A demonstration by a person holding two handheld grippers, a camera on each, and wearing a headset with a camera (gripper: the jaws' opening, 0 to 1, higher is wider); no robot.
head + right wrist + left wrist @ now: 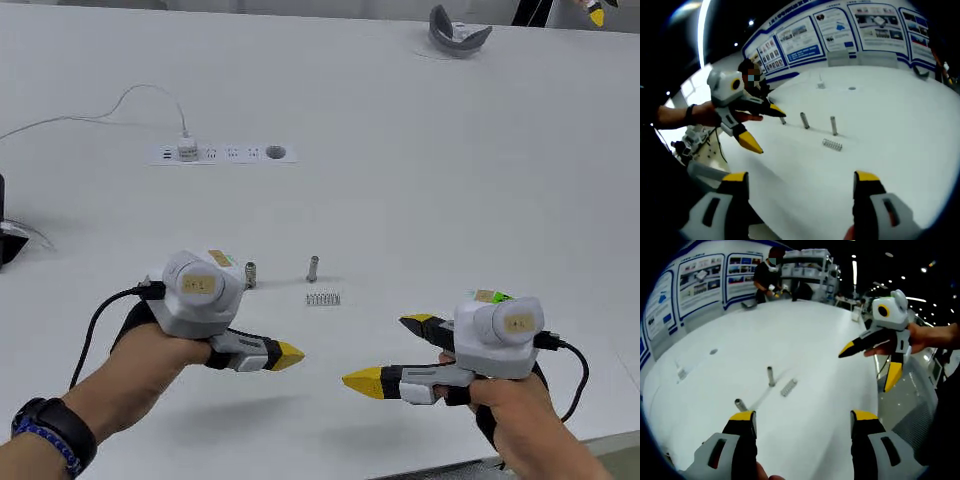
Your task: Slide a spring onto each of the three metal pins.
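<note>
The loose spring (pixel 323 299) lies flat on the white desk (pixel 450 170), and I take it as the mark for all places. Just behind it one metal pin (pixel 313 267) stands upright, which leaves its top free for a spring to go over. A second pin (pixel 250 273) stands behind and to the left of the spring. In the right gripper view a third pin (pixel 783 120) continues the same row, farthest from the spring. Whether any pin already carries a spring I cannot tell. The count is three pins, one loose spring, two tongs. The left tongs (pixel 804 416) are spread wide and hold nothing, in front and left of the spring. The right tongs (pixel 800 177) are also spread and empty, in front and right of it. Both point inward toward the spring, probably because it is the piece to pick up next
</note>
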